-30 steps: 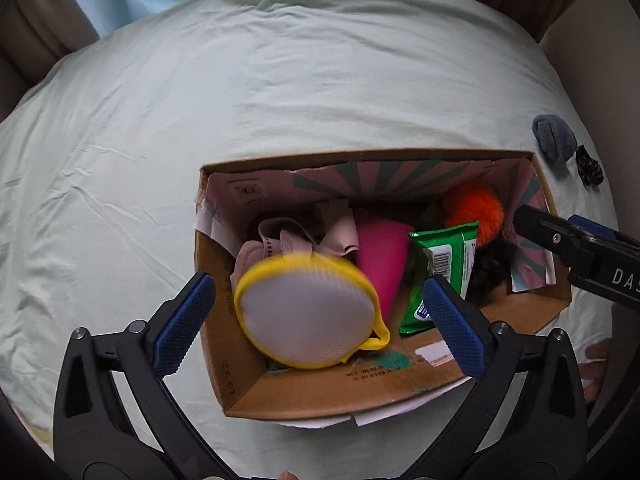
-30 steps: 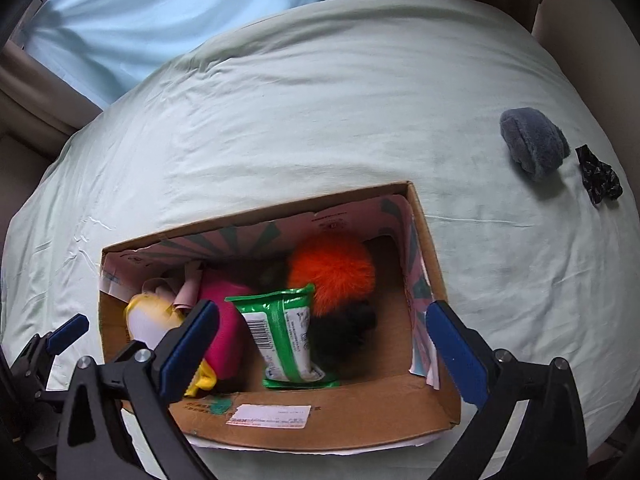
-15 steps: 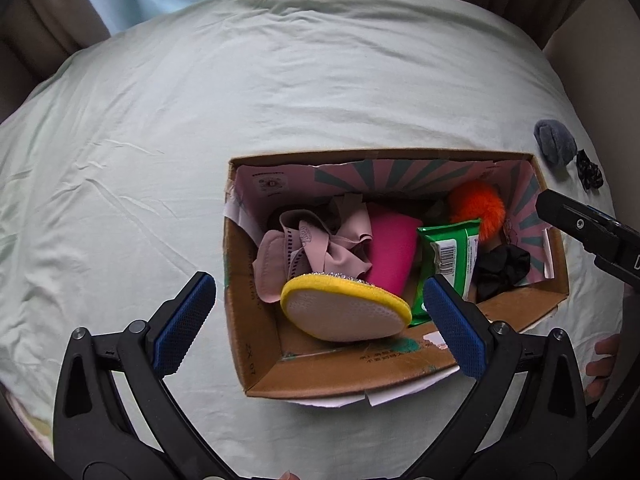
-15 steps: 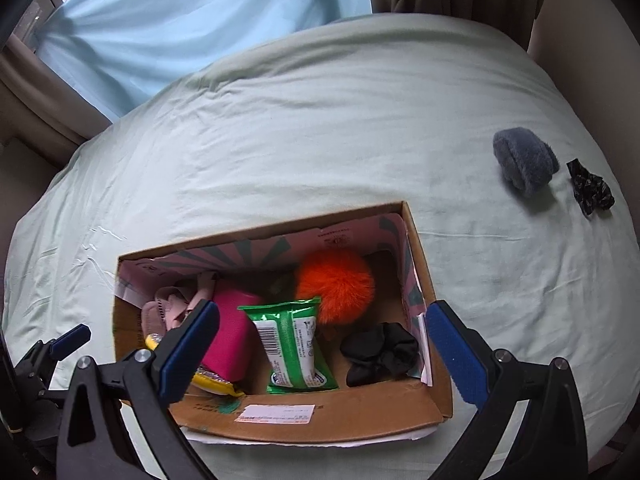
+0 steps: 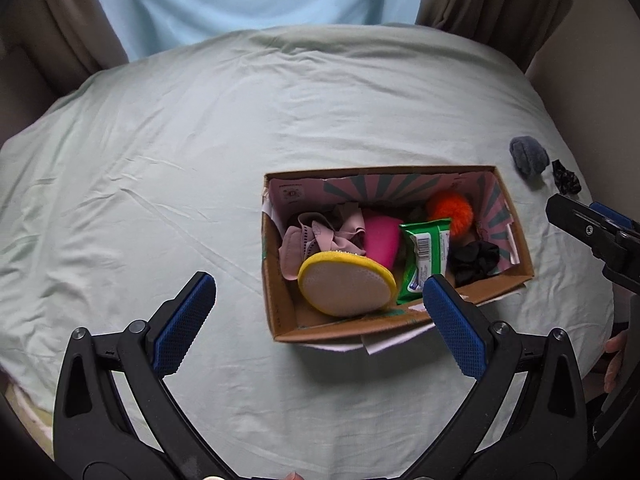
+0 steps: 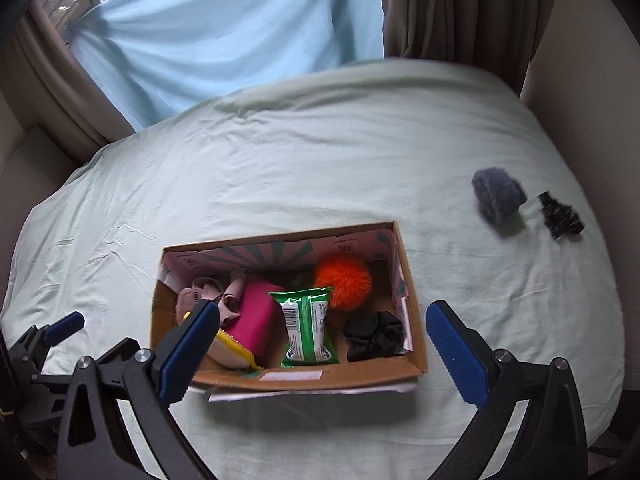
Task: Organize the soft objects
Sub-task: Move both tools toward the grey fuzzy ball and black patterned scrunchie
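Both tongs are wide apart and hold nothing. The left gripper (image 5: pixel 318 320) hangs over the bed, and the cardboard box (image 5: pixel 280 300) sits just ahead of it, a bit to its right. In the box are a yellow round pad (image 5: pixel 346 290), a pink cloth (image 5: pixel 316 240), a green wipes pack (image 5: pixel 424 256), an orange pom-pom (image 5: pixel 450 208) and a black scrunchie (image 5: pixel 476 260). The right gripper (image 6: pixel 320 348) hangs over the near side of the box. Far ahead to its right, on the sheet (image 6: pixel 280 180), lie a grey fluffy ball (image 6: pixel 498 194) and a small black thing (image 6: pixel 560 216), just beside each other.
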Action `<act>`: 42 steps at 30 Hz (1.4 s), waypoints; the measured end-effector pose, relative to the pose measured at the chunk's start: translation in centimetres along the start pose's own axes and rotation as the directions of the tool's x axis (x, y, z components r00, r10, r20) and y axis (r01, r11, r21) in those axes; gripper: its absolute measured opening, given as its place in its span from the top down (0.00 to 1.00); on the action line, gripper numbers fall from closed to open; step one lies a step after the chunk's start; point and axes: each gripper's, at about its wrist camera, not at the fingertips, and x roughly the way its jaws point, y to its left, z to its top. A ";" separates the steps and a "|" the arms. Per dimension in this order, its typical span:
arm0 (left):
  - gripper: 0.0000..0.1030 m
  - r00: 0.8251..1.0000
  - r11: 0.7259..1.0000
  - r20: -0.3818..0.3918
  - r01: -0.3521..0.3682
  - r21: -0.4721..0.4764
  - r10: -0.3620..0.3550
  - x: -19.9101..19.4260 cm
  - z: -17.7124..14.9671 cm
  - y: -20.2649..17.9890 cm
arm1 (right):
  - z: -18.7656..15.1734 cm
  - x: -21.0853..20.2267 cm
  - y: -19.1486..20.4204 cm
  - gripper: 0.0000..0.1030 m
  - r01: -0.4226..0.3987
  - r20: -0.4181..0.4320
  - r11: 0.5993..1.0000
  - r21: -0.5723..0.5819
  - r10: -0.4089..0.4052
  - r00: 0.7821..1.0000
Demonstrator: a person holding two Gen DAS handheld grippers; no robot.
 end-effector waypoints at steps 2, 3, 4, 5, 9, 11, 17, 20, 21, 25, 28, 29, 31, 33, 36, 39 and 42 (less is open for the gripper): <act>0.00 1.000 1.000 0.019 0.003 -0.001 -0.003 -1.9 -0.3 0.2 | -0.3 -2.0 0.2 0.00 0.004 0.027 1.000 -0.009 -0.004 1.000; 0.00 1.000 1.000 0.027 0.006 -0.002 -0.006 -2.6 -0.3 0.3 | -0.3 -2.9 0.4 0.00 0.005 0.038 1.000 -0.013 -0.005 0.999; 0.00 0.999 1.000 0.042 0.009 -0.003 -0.009 -3.6 -0.5 0.4 | -0.5 -4.1 0.4 0.00 0.003 0.053 1.000 -0.018 -0.002 0.999; 0.00 0.998 1.000 0.061 0.009 -0.002 -0.009 -4.6 -0.5 0.5 | -0.5 -5.1 0.5 0.00 0.003 0.066 1.000 -0.020 -0.001 0.998; 0.00 0.993 1.000 0.121 -0.007 0.012 0.005 -8.4 -0.4 0.5 | -0.8 -8.7 0.2 0.00 0.012 0.117 1.000 -0.021 -0.009 0.993; 0.00 0.989 1.000 0.149 -0.012 0.012 0.010 -10.3 -0.2 0.5 | -1.0 -10.8 0.0 0.00 0.023 0.157 0.999 -0.023 -0.019 0.987; 0.00 0.977 1.000 0.212 -0.025 0.019 0.020 -14.9 0.4 -0.3 | -1.0 -16.3 -1.1 0.00 0.090 0.258 0.995 -0.041 -0.076 0.963; 0.00 0.972 1.000 0.236 -0.016 0.018 0.012 -16.7 0.6 -0.8 | -1.3 -18.9 -2.0 0.00 0.121 0.307 0.992 -0.028 -0.106 0.946; 0.00 0.969 1.000 0.247 -0.015 0.014 0.011 -17.3 0.6 -1.0 | -1.5 -19.7 -2.4 0.00 0.125 0.319 0.992 -0.024 -0.111 0.941; 0.00 0.958 1.000 0.288 -0.011 0.018 0.005 -18.9 0.7 -2.4 | -1.7 -21.2 -4.5 0.00 0.151 0.327 0.989 -0.001 -0.142 0.934; 0.00 0.957 0.999 0.289 -0.019 0.031 0.009 -19.2 0.6 -4.3 | -1.9 -21.9 -6.5 0.00 0.158 0.344 0.987 0.018 -0.155 0.926; 0.00 0.957 0.999 0.291 -0.018 0.029 0.008 -19.2 0.6 -4.9 | -1.9 -22.1 -7.2 0.00 0.159 0.349 0.987 0.024 -0.157 0.924; 0.00 0.954 1.000 0.300 -0.013 0.021 0.006 -19.4 0.7 -6.3 | -1.9 -22.4 -8.8 0.00 0.158 0.359 0.987 0.027 -0.157 0.920; 0.00 0.951 1.000 0.309 -0.008 0.013 0.004 -19.4 0.9 -8.2 | -1.7 -22.5 -10.5 0.00 0.150 0.364 0.988 0.030 -0.151 0.919; 0.00 0.953 1.000 0.303 -0.015 0.022 0.008 -19.0 1.4 -11.4 | -1.2 -22.5 -13.3 0.00 0.141 0.364 0.989 0.044 -0.147 0.920; 0.00 0.954 1.000 0.301 -0.016 0.019 0.009 -18.3 2.0 -14.9 | -0.7 -22.4 -16.7 0.00 0.146 0.361 0.988 0.049 -0.154 0.920; 0.00 0.957 1.000 0.290 -0.021 0.007 0.018 -17.1 2.8 -18.5 | -0.1 -21.9 -20.6 0.00 0.131 0.348 0.990 0.058 -0.143 0.926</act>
